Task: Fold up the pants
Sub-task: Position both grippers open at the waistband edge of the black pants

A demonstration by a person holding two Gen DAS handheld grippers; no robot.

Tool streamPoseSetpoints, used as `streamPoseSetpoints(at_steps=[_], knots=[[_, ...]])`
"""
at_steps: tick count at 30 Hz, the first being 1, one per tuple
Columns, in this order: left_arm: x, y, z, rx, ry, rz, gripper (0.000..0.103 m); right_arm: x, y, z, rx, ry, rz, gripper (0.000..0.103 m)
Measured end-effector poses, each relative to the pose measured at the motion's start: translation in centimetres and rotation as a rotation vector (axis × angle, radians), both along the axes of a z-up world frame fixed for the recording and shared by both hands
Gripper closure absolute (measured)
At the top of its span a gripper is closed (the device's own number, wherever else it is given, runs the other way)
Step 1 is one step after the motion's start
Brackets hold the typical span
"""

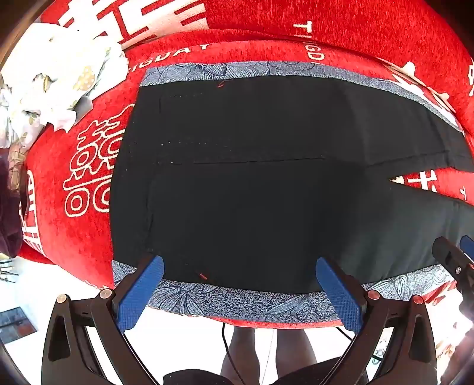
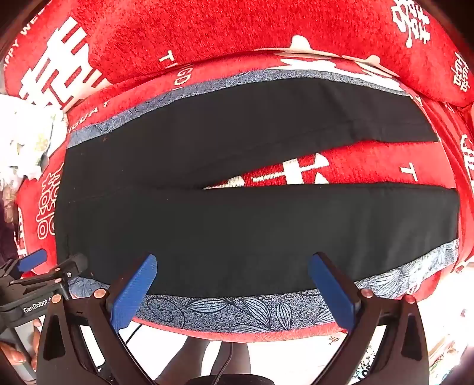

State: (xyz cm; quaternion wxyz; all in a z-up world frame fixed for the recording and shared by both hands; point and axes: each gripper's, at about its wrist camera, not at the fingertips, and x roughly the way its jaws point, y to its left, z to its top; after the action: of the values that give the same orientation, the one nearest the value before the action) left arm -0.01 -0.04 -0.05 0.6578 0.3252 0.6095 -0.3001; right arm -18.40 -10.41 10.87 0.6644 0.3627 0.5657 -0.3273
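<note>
Black pants (image 1: 251,192) lie spread flat on a red cushion, waist at the left, the two legs (image 2: 266,231) running right with a gap between them. A blue floral side stripe (image 1: 237,299) runs along the near edge, and another along the far edge. My left gripper (image 1: 239,277) is open, hovering over the near edge by the waist part. My right gripper (image 2: 232,274) is open over the near leg's edge (image 2: 237,308). Neither holds anything. The right gripper shows at the right edge of the left wrist view (image 1: 456,257), and the left gripper at the left of the right wrist view (image 2: 44,275).
The red cushion (image 1: 74,237) with white characters has a raised red back (image 2: 237,26) behind the pants. A crumpled white floral cloth (image 1: 50,80) lies at the far left. A white floor (image 1: 183,334), a cable and the person's legs are below the cushion's front edge.
</note>
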Motion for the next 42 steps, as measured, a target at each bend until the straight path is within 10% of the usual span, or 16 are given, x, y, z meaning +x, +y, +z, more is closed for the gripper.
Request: streamPoseSetpoints(at_steps=[42], knots=[[0.1,0.5,-0.4,0.040,0.037,0.002,0.000,0.5,0.8,-0.6,-0.024,0.045,0.018,0.000]])
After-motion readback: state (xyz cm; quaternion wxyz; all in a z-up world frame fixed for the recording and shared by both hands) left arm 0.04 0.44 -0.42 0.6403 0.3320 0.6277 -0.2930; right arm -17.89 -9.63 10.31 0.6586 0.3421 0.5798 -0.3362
